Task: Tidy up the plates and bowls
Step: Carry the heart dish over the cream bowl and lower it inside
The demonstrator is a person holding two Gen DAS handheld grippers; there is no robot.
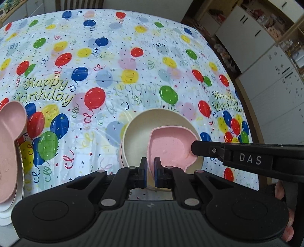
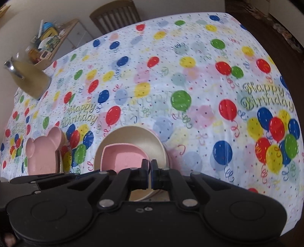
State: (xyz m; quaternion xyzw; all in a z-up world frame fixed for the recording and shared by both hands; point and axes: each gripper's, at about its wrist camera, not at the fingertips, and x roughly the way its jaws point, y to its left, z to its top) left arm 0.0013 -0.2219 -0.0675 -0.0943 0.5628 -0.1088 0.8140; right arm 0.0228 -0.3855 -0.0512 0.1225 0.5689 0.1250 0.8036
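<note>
- Left gripper (image 1: 150, 167): we see its jaws clamped on the near rim of the pink bowl (image 1: 169, 148).
- Right gripper (image 2: 150, 169): we see it pinched onto the same bowl's rim at another point; from the left camera its black finger reaches in over the right side of the bowl.
- Pink bowl: we find it tilted inside the cream bowl (image 1: 136, 136), gripped from two sides.
- Cream bowl: we note it upright on the tablecloth (image 1: 114, 66), with further rims just visible beneath it, apparently a stack.
- Pink bear-shaped plate (image 2: 44, 150): we list it off to the left, on top of other plates, apart from the bowls.
- Tablecloth: white with balloons and "Happy Birthday" lettering, covering the table.
- Jug (image 2: 28, 76): we place it at the far left edge of the table.
- Chair (image 2: 115, 15): behind the far edge.
</note>
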